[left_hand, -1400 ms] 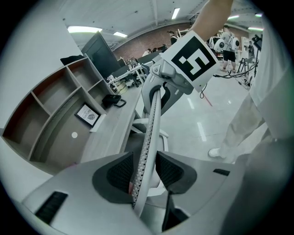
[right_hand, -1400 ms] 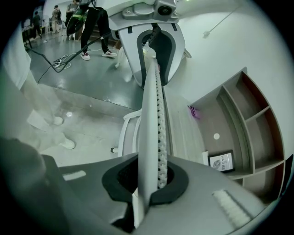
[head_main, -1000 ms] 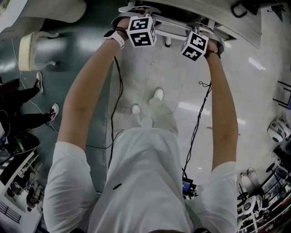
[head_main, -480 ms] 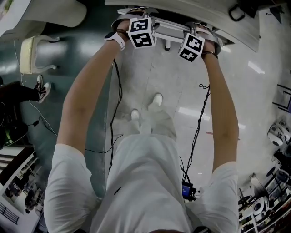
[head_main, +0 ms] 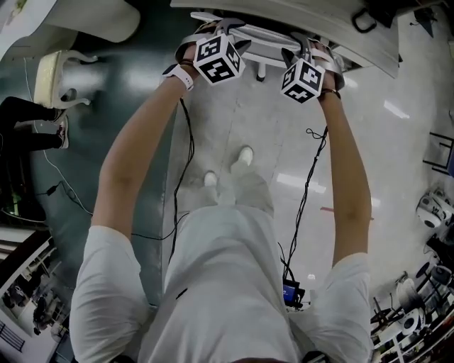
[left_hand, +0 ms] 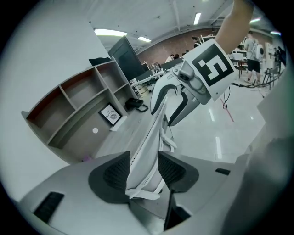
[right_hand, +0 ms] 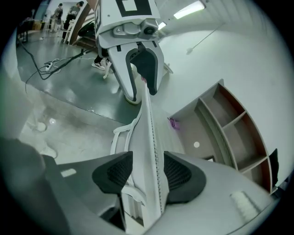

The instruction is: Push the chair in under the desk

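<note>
- Since a second ago, the left gripper (left_hand: 143, 170) and the right gripper (right_hand: 148, 172) are being drawn slightly back toward the person, so their marker cubes are being seen lower in the head view.
- Over the same second, the person's shoes (head_main: 245, 154) are being shifted a little nearer, and a bystander's legs (head_main: 28, 120) at the left are being moved up the frame.
- The jaws of the left gripper are being opened. The top edge of the white chair (left_hand: 147, 137) is being kept between the pads, but it is no longer being squeezed.
- The jaws of the right gripper are being opened too, from a tight clench to a wide release. The same backrest edge is being left between them, with a narrow gap showing at one pad.
- Both grippers are being held side by side along the backrest, left and right of its middle, with the person's arms being stretched straight forward.
- The chair is being shown with its backrest just at the near edge of the desk (head_main: 284, 8). The seat is being hidden from every view.
- A wooden shelf unit (left_hand: 78, 110) with open compartments is being shown beyond the backrest in both gripper views.
- A dark cable (head_main: 308, 184) is being trailed from the right gripper down along the person's arm, above the pale floor (head_main: 241, 106).
</note>
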The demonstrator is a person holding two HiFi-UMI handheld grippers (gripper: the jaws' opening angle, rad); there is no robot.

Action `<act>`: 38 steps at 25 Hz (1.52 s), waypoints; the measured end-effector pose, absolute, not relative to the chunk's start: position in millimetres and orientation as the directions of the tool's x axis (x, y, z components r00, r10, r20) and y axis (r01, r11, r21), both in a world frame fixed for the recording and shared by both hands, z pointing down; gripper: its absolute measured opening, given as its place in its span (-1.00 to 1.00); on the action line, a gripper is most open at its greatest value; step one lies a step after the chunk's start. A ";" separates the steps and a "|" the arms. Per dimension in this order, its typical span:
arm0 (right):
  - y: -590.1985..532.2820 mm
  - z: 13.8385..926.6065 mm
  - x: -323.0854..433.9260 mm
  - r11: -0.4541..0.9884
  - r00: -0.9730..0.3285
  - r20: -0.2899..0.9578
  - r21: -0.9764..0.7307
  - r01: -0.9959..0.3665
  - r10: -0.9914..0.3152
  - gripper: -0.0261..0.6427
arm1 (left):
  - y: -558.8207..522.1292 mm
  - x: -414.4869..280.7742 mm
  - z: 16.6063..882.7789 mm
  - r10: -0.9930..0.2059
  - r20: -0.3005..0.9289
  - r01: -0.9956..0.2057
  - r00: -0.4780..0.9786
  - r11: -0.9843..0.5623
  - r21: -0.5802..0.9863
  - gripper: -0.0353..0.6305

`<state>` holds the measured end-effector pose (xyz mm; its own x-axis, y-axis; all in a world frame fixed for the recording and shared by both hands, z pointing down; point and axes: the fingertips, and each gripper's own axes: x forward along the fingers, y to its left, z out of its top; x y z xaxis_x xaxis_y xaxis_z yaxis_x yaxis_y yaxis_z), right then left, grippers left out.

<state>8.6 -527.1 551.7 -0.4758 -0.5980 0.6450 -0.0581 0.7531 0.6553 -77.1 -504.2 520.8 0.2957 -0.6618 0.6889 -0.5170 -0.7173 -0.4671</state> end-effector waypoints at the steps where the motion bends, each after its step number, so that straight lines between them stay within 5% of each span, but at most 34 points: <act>1: -520.4 545.2 8.4 0.746 -0.484 0.633 0.663 -0.065 -0.604 -0.30 | -498.4 -76.6 515.0 -0.670 0.677 -0.535 0.305 -0.709 -0.460 -0.32; 7: -479.9 500.9 17.2 0.721 -0.531 0.543 0.663 -0.204 -0.650 -0.33 | -459.8 -71.1 476.3 -0.727 0.578 -0.683 0.371 -0.635 -0.362 -0.49; 14: -412.8 451.6 23.6 0.688 -0.563 0.423 0.588 -0.425 -0.710 -0.78 | -383.2 -83.7 442.2 -0.788 0.492 -0.802 0.371 -0.539 -0.257 -0.87; 38: -135.0 360.5 30.8 0.596 -0.559 0.218 0.195 -0.778 -0.800 -0.88 | -125.5 -90.6 371.6 -0.833 0.299 -0.883 0.465 -0.460 0.092 -0.88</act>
<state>30.8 -135.0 360.5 -0.5586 -0.8003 0.2179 -0.7785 0.5965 0.1954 -90.6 -125.5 371.6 0.4647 -0.8334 0.2991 -0.8834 -0.4597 0.0915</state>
